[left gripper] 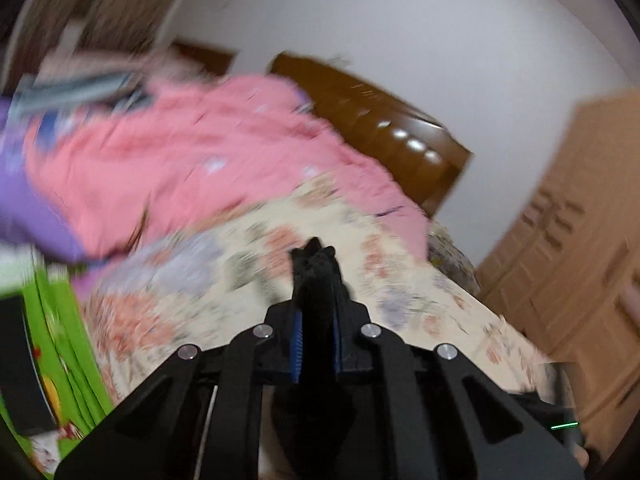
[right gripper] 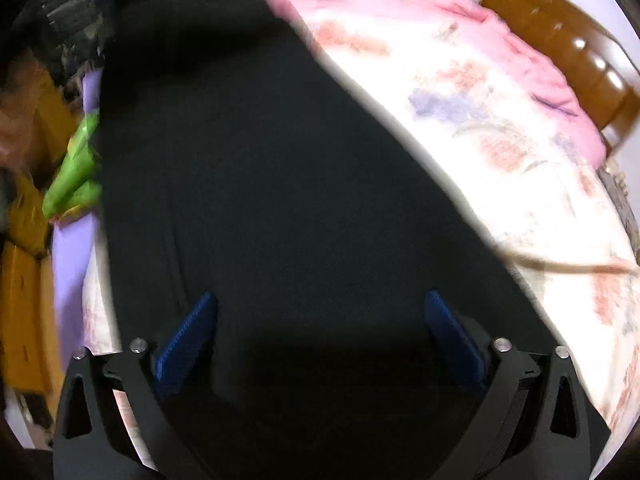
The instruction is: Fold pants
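The black pants (right gripper: 280,184) fill most of the right wrist view, spread on a floral bedsheet (right gripper: 500,152). My right gripper (right gripper: 320,308) is open, its blue pads (right gripper: 188,340) wide apart just above the black cloth, holding nothing. In the left wrist view my left gripper (left gripper: 316,264) is shut on a bunched piece of the black pants (left gripper: 316,280), lifted above the floral sheet (left gripper: 224,272). The left view is motion-blurred.
A pink blanket (left gripper: 192,160) lies heaped at the head of the bed by a brown wooden headboard (left gripper: 384,128). Green packaging (left gripper: 68,352) and purple cloth (left gripper: 24,200) lie at the left. A wooden wardrobe (left gripper: 580,264) stands right. Cardboard boxes (right gripper: 24,280) sit left.
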